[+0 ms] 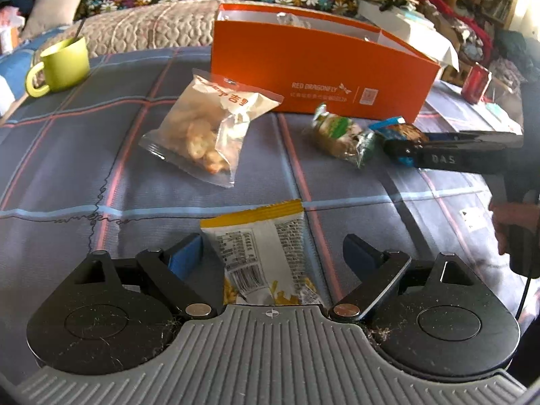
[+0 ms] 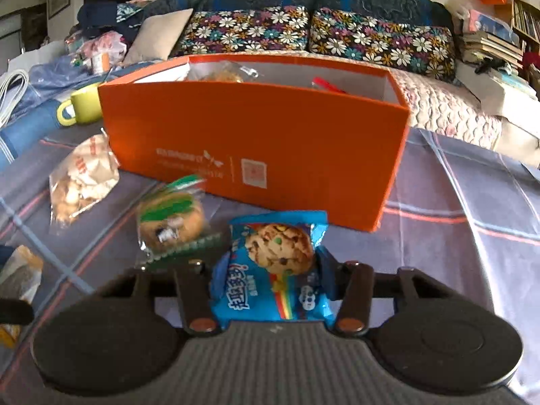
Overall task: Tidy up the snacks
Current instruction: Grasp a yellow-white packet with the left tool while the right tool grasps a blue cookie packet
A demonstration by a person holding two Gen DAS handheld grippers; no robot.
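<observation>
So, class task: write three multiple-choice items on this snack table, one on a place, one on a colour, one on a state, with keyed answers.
1. Where is the green-wrapped cookie pack? A in the box; B on the cloth before the orange cardboard box; C in the mug.
2. The ceramic mug is: A red; B white; C yellow-green.
3. The right gripper is: A closed on the blue cookie packet; B empty; C holding a spoon.

B: it lies before the box wall. C: its glaze shows. A: both fingers press the packet.
</observation>
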